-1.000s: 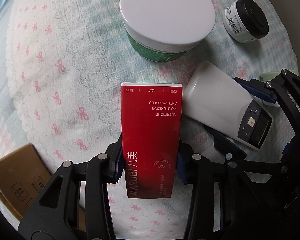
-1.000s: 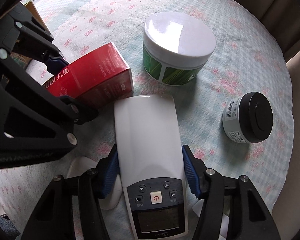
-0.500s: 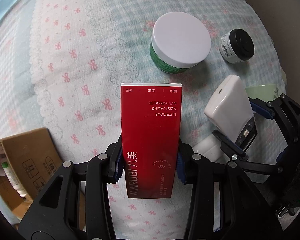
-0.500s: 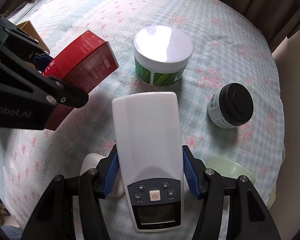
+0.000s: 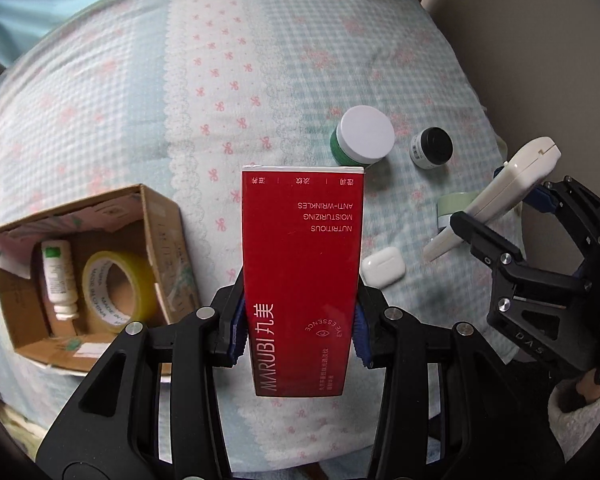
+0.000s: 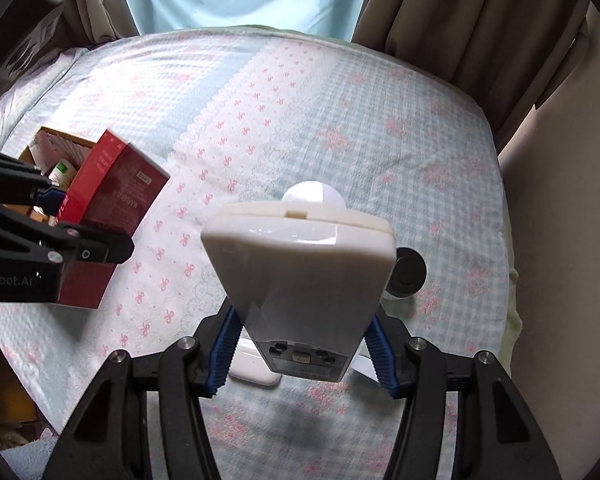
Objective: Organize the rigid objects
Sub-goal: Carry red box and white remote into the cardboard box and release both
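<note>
red box is the thing i carry with the left gripper; its jaws are closed on the lower part of the box, blue pads pressing both long sides, and the box hangs in the air above the bed, not touching the sheet. the right gripper has its jaws closed on a white device near the button end, and this one is also lifted, its far end pointing away and up.

i judge that the step in hand is the carry: both things are picked up and not yet put down. the carton lies on the bed to the left of the red box, open on top, with a small bottle and a tape roll already inside. so it looks like the place for collecting.

next i must bring the red box over the carton's opening and lower it into the free space beside the tape, then open the jaws. space there is tight, so maybe i must tilt the box. the white device should wait or follow after, so the two grippers do not hit each other.

on the bed remain a green jar, a black-lid jar and an earbud case.
</note>
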{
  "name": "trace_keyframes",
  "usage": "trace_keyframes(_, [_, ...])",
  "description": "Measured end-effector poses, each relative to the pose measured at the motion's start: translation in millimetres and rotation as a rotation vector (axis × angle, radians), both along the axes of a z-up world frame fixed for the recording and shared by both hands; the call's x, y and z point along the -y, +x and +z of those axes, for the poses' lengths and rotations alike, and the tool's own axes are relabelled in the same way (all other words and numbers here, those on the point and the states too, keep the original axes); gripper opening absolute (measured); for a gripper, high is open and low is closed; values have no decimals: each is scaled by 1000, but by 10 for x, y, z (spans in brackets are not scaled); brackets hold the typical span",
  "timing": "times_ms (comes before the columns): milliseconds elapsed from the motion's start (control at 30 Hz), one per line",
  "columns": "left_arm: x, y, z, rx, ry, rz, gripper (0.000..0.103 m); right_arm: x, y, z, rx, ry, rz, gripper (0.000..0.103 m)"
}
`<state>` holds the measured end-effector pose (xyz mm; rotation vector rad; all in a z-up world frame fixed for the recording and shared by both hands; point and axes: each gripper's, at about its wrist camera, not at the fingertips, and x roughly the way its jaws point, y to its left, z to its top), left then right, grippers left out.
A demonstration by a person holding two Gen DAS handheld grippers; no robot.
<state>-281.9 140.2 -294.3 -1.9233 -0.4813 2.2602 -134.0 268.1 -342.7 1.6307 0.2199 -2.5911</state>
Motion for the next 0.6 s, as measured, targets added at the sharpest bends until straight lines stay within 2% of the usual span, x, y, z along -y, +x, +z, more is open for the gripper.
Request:
trace_keyframes(200, [678,384,430,-68,-18,68,38,349,-13,695,-60,-80,20,54])
trace_keyframes(300, [1078,555,560,-97,-13,103,38,677,45,993,-58,-125,29,54])
trace_keyframes(433, [1614,741,594,-134,-26,118,38,1116,47,1203,-59,-164,30,54])
trace_keyframes(600, [2258,966,498,-128,-65,152,38,1653,-54,1258,-58,-206,21,54])
